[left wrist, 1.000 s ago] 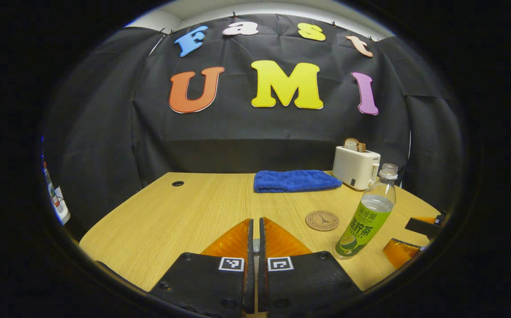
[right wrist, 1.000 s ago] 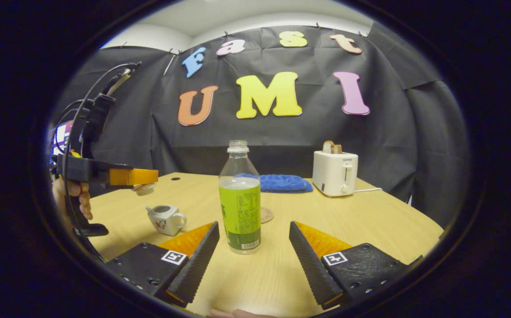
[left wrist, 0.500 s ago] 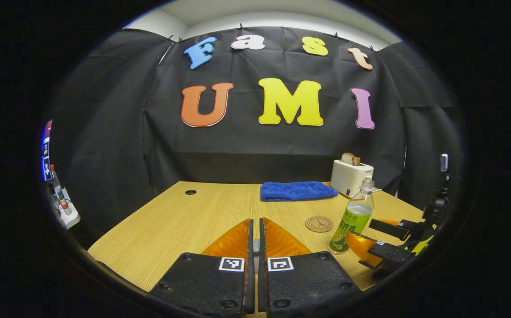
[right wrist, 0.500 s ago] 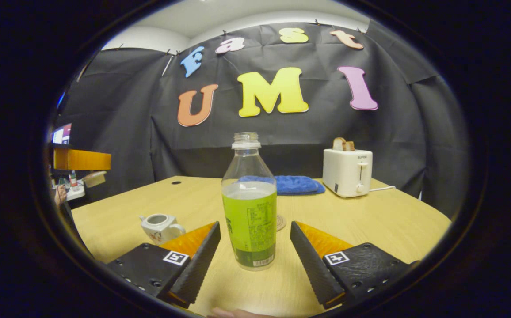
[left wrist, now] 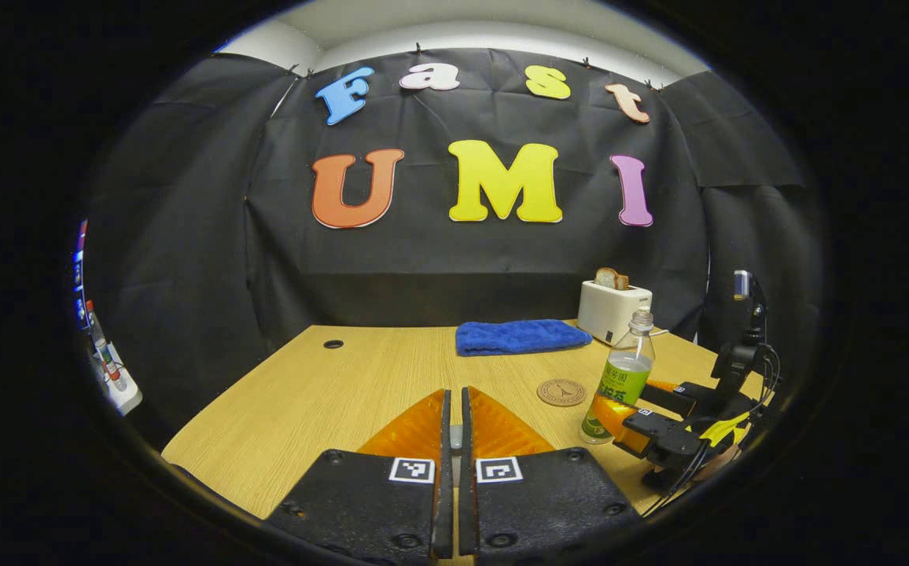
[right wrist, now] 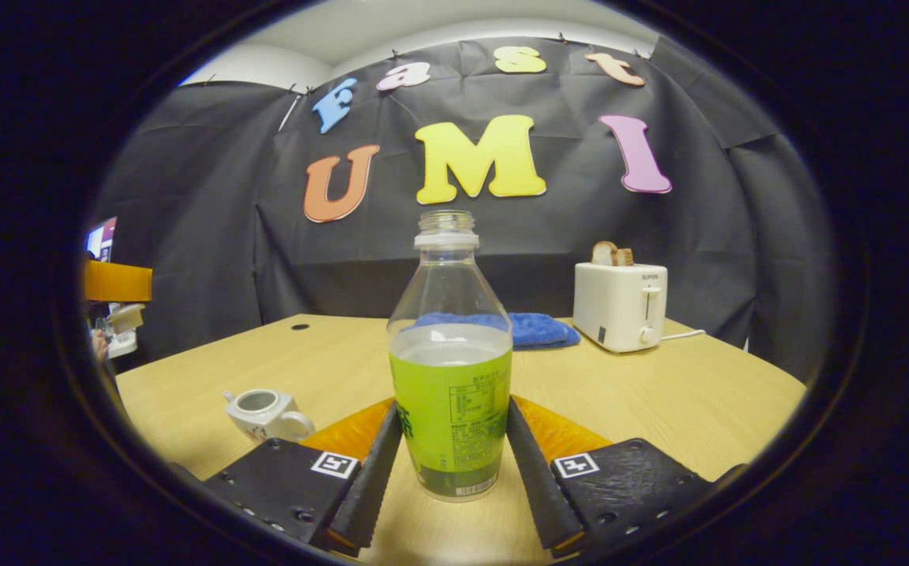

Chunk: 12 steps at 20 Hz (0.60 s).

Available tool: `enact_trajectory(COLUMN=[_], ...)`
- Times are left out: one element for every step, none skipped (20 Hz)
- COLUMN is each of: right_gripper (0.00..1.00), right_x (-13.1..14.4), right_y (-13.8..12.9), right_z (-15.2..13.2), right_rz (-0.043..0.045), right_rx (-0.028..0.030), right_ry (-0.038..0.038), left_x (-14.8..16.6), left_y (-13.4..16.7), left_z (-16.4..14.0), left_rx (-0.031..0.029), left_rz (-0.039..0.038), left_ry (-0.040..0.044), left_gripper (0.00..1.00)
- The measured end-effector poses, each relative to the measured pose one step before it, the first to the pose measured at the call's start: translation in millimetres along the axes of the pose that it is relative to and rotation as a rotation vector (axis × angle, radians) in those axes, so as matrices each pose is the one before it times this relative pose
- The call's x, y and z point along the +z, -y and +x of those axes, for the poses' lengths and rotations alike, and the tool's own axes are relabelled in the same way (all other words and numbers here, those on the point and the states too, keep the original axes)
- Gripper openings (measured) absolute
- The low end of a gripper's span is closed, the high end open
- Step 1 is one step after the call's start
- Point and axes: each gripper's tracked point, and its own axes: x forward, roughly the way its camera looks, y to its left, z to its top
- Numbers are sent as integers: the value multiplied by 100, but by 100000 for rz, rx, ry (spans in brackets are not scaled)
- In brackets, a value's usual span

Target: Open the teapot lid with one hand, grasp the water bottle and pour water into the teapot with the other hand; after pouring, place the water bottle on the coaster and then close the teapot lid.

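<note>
Between the right gripper's (right wrist: 454, 472) two fingers stands one bottle (right wrist: 450, 369), upright on the desk (right wrist: 682, 393), cap off, green label low and water roughly halfway up. Both fingers sit snug against its lower sides, so the bottle looks clamped, base on the wood. Just left of that gripper, one small white teapot (right wrist: 264, 413) sits open, its mouth bare. Out at the far left edge of the right gripper view, the left gripper hangs well above the desk with one pale lid (right wrist: 127, 317) under its tip. From its own camera, the left gripper's (left wrist: 454, 440) fingers are pressed nearly together with only a thin slit between; what they pinch I cannot tell from here, though a pale sliver shows in the gap. Further out, one round coaster (left wrist: 562, 391) lies flat just left of the bottle, apart from it. Beyond that, one folded blue towel (left wrist: 521, 336). At the back right, one white toaster (right wrist: 620, 305) with bread (right wrist: 610, 253) poking out of its top, its cord (right wrist: 682, 335) trailing right.
</note>
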Motion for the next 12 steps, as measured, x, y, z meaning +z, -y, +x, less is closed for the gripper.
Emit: enact_trajectory(right_gripper=[75,73,73,72,72,72,72,72,72,72,71,72], right_x=[-21,15,174,382,361,546,247,413,138,149,-120,-99], right_y=[81,-44,-129,61,34,120,99,174,430,200,136,205], right_z=[-122,44,-332,-201,-355,-436,-178,-332,-331,-248,-22,-111], right_rz=[-127,-521,-1108,-1832,-2291,-2621,-2748,-3140,-3680,-3352,-3362,-3358], right_rx=[-352,171,-155,-342,-573,-717,-708,-1582,-2062,-1225,-1270,-963], right_ry=[-366,-636,-163,315,787,525,403,74,-555,-891,-1515,-1819], left_x=[-180,-9,-20,17,47,40,46,-98,-245,30,136,90], left_y=[-184,-52,10,238,137,26,40,-119,-185,-290,-214,-162], left_z=[-25,-36,27,13,-204,-65,-79,14,-88,-105,-114,-140], left_rx=[-356,-202,-274,-566,-483,-706,-379,86,66,233,71,50], left_rz=[-120,-201,-212,177,416,664,837,137,-85,133,199,-85], left_ry=[-451,-175,-272,6,180,182,639,-597,-591,-136,57,260], left_gripper=[5,5,5,5,5,5,5,5,5,5,5,5])
